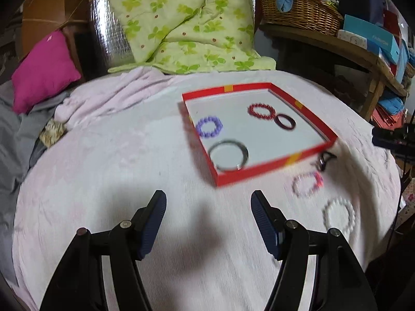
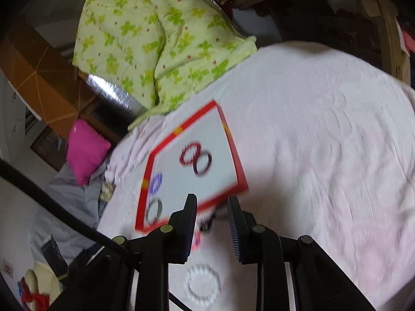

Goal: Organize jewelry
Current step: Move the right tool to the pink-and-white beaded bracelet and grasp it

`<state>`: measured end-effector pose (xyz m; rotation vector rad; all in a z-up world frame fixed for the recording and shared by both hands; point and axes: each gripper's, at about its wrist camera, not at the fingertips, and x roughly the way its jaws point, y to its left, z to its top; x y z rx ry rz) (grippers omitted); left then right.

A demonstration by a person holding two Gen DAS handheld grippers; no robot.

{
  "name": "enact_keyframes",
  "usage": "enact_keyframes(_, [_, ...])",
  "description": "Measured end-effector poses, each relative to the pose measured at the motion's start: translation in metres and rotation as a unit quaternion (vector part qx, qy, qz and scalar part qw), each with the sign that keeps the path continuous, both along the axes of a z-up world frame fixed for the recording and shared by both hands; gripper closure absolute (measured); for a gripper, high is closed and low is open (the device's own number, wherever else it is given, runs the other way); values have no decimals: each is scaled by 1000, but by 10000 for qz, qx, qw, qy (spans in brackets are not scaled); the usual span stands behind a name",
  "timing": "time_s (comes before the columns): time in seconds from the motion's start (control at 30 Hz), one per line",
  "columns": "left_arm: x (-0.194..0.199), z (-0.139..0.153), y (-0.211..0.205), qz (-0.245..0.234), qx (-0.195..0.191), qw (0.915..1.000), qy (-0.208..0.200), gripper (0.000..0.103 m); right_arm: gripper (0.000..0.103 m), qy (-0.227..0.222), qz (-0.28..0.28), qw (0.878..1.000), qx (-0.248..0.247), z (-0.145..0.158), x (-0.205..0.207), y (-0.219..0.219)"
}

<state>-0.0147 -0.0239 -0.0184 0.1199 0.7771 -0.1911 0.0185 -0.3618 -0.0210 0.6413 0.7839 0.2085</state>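
A shallow red box lid [image 1: 275, 167] with a pale floor lies on a white-pink blanket [image 1: 129, 171] spread over a bed. Inside it rest four bracelets: a purple beaded one [image 1: 209, 126] near the left wall, a dark red beaded one [image 1: 261, 111] further back, a dark bangle [image 1: 285, 121] touching that red one, and a thin grey-black ring [image 1: 228, 155] near the front corner. Outside the lid, on the blanket to its right, lie a small dark clip-like piece [image 1: 324, 159], a pink-and-white beaded bracelet [image 1: 307, 183] and a white pearl bracelet [image 1: 339, 216]. The left gripper [image 1: 208, 204] hangs above bare blanket in front of the lid, its jaws spread wide with nothing between them. The right gripper [image 2: 212, 207] hovers over the lid's near edge, jaws a narrow gap apart and pinching nothing; the white pearl bracelet lies below it. Behind, a green floral quilt [image 1: 181, 23] and a magenta pillow [image 1: 44, 72] sit.
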Motion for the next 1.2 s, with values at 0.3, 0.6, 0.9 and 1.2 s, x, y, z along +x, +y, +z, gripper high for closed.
enact_keyframes(0.3, [-17,-22,-9,-184,-113,9995,251,34,76,236,387,9989,110,-23,-24,23])
enact_keyframes(0.6, [-2,-26,-9,-201,-218,9990,326,34,76,405,509,9977,165,-33,-4,42])
enact_keyframes(0.9, [-4,-25,-12,-390,-239,9984,320,34,76,432,472,9979,88,-38,9,55])
enact_keyframes(1.2, [-6,-28,-13,-639,-238,9966,463,34,76,640,850,9942,-141,-52,23,87])
